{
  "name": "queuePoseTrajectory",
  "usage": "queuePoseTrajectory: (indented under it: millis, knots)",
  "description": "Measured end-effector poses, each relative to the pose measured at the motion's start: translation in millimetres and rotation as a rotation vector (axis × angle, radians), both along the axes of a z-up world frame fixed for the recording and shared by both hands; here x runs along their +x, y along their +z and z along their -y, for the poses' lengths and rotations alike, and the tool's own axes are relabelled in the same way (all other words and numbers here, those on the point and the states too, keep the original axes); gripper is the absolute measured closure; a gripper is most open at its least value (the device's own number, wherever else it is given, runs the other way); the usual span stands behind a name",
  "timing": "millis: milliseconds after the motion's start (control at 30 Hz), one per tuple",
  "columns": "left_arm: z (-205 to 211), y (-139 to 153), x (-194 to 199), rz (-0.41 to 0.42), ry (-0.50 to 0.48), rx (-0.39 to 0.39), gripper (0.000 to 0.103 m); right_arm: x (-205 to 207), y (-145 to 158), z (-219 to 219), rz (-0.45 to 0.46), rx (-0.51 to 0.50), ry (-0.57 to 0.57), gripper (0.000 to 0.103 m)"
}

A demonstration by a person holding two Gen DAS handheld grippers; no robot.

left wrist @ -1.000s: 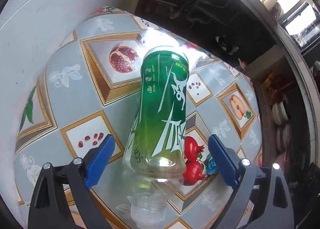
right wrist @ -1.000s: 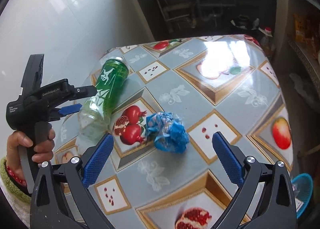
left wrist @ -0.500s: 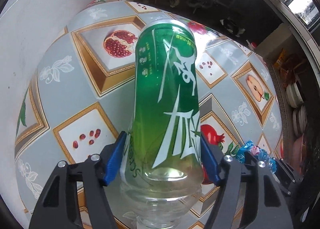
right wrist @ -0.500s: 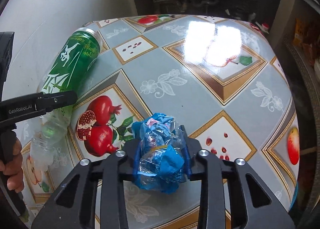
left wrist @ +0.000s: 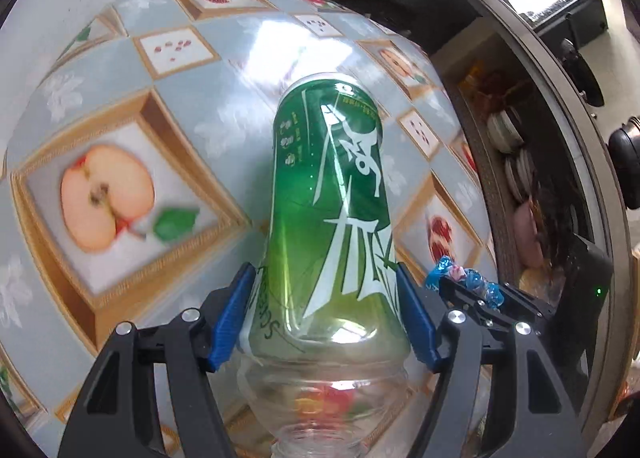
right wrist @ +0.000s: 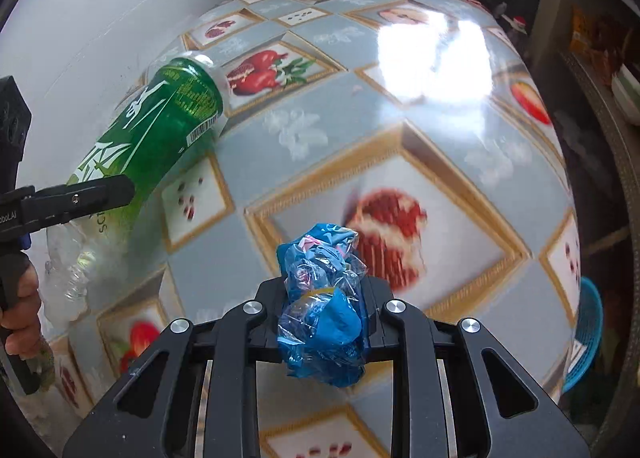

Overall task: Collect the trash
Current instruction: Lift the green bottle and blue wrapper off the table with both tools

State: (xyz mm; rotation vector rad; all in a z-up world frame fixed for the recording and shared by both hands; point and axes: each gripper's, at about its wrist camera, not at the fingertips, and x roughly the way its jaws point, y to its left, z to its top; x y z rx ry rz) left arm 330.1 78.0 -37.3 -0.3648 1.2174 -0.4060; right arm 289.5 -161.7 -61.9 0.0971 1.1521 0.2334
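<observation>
The clear plastic bottle with a green label [left wrist: 328, 225] is now clamped at its lower body by the left gripper [left wrist: 324, 318], whose jaws have closed from wide a second ago. The crumpled blue plastic wrapper [right wrist: 322, 306] is squeezed between the narrow jaws of the right gripper [right wrist: 324, 318], which have just been closing. Both pieces, earlier lying near the table's [right wrist: 400, 129] wall-side edge, appear lifted, so carrying to a bin is judged next.
</observation>
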Motion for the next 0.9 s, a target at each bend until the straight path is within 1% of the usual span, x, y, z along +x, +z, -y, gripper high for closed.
queuePoseTrajectory:
  millis: [100, 167, 300, 400, 433, 467, 567, 733, 800, 900]
  knots:
    - [-2, 1, -48, 0.005, -0.021, 0.016, 0.036, -47, -1, 10, 0.008, 0.04, -0.042, 0.08]
    - [1, 1, -71, 0.009, -0.053, 0.025, 0.036, -76, -1, 13, 0.024, 0.041, -0.075, 0.08]
    - [7, -5, -98, -0.018, -0.104, 0.039, 0.036, -113, 0, 15, 0.06, 0.032, -0.125, 0.08]
    - [12, -10, -101, -0.041, -0.12, 0.062, 0.034, -119, 0, 17, 0.062, 0.049, -0.151, 0.079]
    - [10, -10, -100, -0.046, -0.121, 0.054, 0.027, -118, -3, 20, 0.058, 0.048, -0.16, 0.079]
    - [10, -9, -99, -0.046, -0.122, 0.032, 0.023, -119, -6, 21, 0.053, 0.043, -0.171, 0.079]
    - [13, -3, -96, -0.035, -0.123, 0.02, 0.018, -118, -10, 18, 0.05, 0.045, -0.181, 0.079]
    - [25, -2, -76, -0.037, -0.148, 0.023, 0.017, -124, -7, 18, 0.058, 0.043, -0.187, 0.079]
    - [30, -4, -63, -0.049, -0.144, 0.023, 0.017, -124, -6, 18, 0.062, 0.042, -0.188, 0.079]
    - [39, -12, -41, -0.09, -0.146, 0.023, 0.017, -126, -6, 19, 0.064, 0.043, -0.192, 0.079]
